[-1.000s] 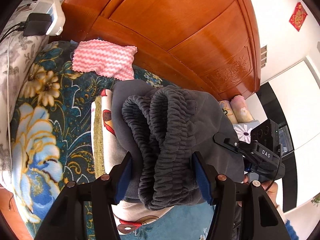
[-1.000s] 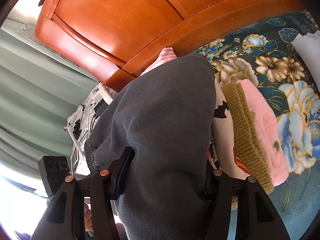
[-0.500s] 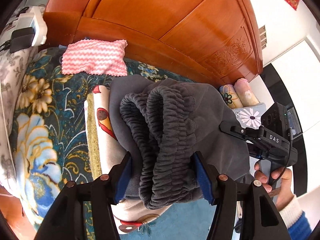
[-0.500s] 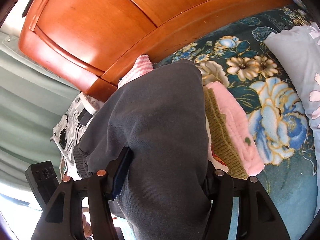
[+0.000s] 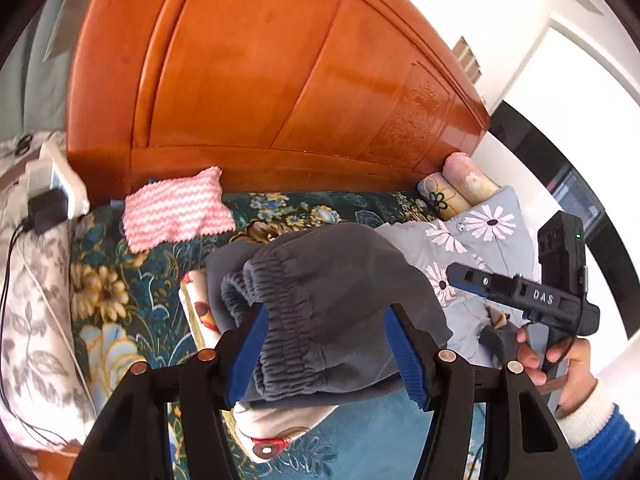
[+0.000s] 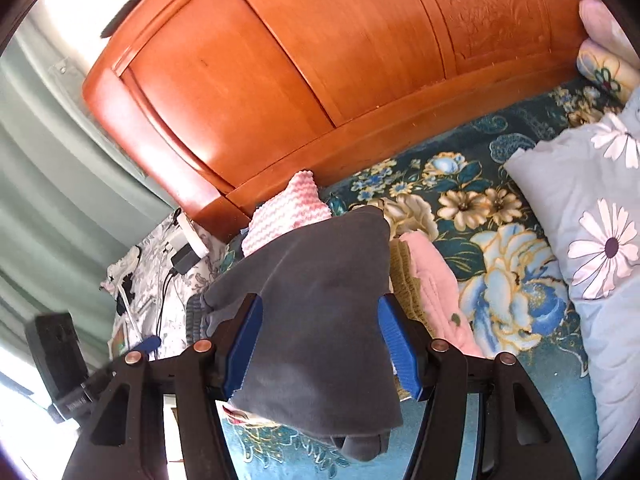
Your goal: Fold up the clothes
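Folded dark grey sweatpants (image 5: pixel 340 292) with a ribbed elastic waistband lie on top of a stack of folded clothes (image 5: pixel 200 312) on the flowered bed cover. My left gripper (image 5: pixel 324 350) is open, its blue pads on either side of the waistband end. My right gripper (image 6: pixel 320 350) is open too, its pads wide on either side of the other end of the sweatpants (image 6: pixel 320 312). The stack below shows an olive knit and a pink garment (image 6: pixel 434 292). The right gripper also shows in the left wrist view (image 5: pixel 520 296), held by a hand.
A wooden headboard (image 5: pixel 280 80) rises behind the bed. A pink and white zigzag cloth (image 5: pixel 176 210) lies by it. A grey daisy-print pillow (image 6: pixel 592 248) is to the right. A power strip with charger (image 5: pixel 52 200) sits at the left.
Both grippers have drawn back and up from the grey sweatpants, which now look smaller and rest on the stack. The jaws stay wide around it.
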Action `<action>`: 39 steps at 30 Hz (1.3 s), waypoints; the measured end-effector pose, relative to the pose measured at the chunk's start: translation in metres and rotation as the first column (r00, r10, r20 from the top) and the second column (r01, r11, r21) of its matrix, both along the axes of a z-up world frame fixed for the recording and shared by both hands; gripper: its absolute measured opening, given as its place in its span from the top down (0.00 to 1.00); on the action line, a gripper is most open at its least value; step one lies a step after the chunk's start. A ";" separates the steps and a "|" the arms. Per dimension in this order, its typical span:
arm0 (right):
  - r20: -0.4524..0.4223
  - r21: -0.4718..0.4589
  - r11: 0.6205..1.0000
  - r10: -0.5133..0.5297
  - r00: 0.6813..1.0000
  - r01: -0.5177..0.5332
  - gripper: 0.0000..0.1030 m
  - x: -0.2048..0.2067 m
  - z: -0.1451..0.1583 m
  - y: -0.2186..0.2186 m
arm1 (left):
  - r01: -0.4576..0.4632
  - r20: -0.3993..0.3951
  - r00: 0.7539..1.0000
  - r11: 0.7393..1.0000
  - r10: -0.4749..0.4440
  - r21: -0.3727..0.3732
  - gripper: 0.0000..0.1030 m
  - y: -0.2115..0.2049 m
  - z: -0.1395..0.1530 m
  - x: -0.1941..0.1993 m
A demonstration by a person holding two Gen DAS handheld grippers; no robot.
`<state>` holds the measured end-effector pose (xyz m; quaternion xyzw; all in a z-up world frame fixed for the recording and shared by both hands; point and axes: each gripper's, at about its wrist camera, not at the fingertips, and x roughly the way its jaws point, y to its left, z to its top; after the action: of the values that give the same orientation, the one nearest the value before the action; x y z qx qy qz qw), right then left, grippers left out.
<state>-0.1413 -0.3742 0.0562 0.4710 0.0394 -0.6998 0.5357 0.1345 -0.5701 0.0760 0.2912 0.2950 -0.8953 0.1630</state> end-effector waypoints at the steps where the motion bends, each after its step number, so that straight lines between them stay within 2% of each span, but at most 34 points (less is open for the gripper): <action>1: -0.033 -0.004 1.000 0.009 0.999 -0.009 0.40 0.011 -0.003 0.003 | 0.012 0.011 1.000 1.000 -0.012 -0.022 0.37 0.001 -0.004 -0.010; 3: -0.083 0.009 1.000 0.015 0.996 -0.015 0.40 0.029 -0.016 0.001 | 0.024 0.053 0.998 0.999 -0.022 -0.039 0.37 0.001 -0.017 -0.031; 6: -0.135 0.072 0.997 0.021 0.991 -0.011 0.40 0.039 -0.041 -0.013 | 0.035 0.131 0.991 0.999 -0.036 0.008 0.39 -0.001 -0.053 -0.050; 8: -0.111 0.088 0.996 0.002 0.994 0.008 0.40 0.034 -0.057 -0.016 | 0.041 0.131 0.991 0.999 -0.040 -0.004 0.39 0.002 -0.064 -0.052; 12: -0.052 0.102 0.994 -0.039 0.998 0.044 0.40 0.023 -0.080 -0.019 | 0.055 0.141 0.989 0.998 -0.051 -0.023 0.39 0.005 -0.064 -0.055; 16: -0.041 0.120 0.990 -0.071 0.997 0.075 0.40 0.025 -0.071 -0.018 | -0.004 0.126 0.992 1.000 0.005 -0.002 0.38 0.012 -0.046 -0.042; 19: -0.093 0.087 0.993 -0.074 0.993 0.083 0.40 0.044 -0.048 -0.005 | -0.068 0.108 0.992 0.998 0.067 0.011 0.36 0.027 -0.037 -0.019; 22: -0.126 0.087 0.994 -0.050 0.991 0.061 0.40 0.068 -0.038 0.012 | -0.134 0.124 0.984 0.991 0.130 0.021 0.26 0.047 -0.046 0.000; 24: -0.147 0.096 0.994 -0.034 0.989 0.049 0.40 0.082 -0.038 0.025 | -0.173 0.144 0.976 0.984 0.165 0.045 0.24 0.061 -0.057 0.012; 27: -0.151 0.133 0.989 -0.050 0.987 0.070 0.39 0.096 -0.045 0.040 | -0.242 0.169 0.959 0.968 0.228 0.069 0.13 0.083 -0.071 0.027; 29: -0.149 0.152 0.984 -0.067 0.987 0.090 0.35 0.104 -0.049 0.050 | -0.279 0.175 0.948 0.958 0.264 0.066 0.00 0.098 -0.077 0.035; 30: -0.152 0.159 0.982 -0.074 0.986 0.098 0.27 0.108 -0.050 0.054 | -0.290 0.179 0.944 0.955 0.276 0.055 0.00 0.104 -0.079 0.036; 36: -0.244 0.177 0.975 -0.087 0.966 0.133 0.25 0.137 -0.054 0.079 | -0.305 0.215 0.931 0.952 0.294 0.016 0.00 0.136 -0.095 0.040; 37: -0.259 0.181 0.973 -0.094 0.961 0.144 0.15 0.139 -0.055 0.083 | -0.305 0.219 0.930 0.952 0.296 0.007 0.00 0.141 -0.098 0.041; 39: -0.281 0.175 0.969 -0.119 0.952 0.173 0.00 0.141 -0.056 0.092 | -0.309 0.223 0.926 0.951 0.303 -0.010 0.00 0.149 -0.102 0.044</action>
<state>0.0002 -0.2821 0.0002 0.4241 0.1457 -0.7875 0.4227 0.1782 -0.4206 -0.0264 0.3417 0.3282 -0.8170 0.3288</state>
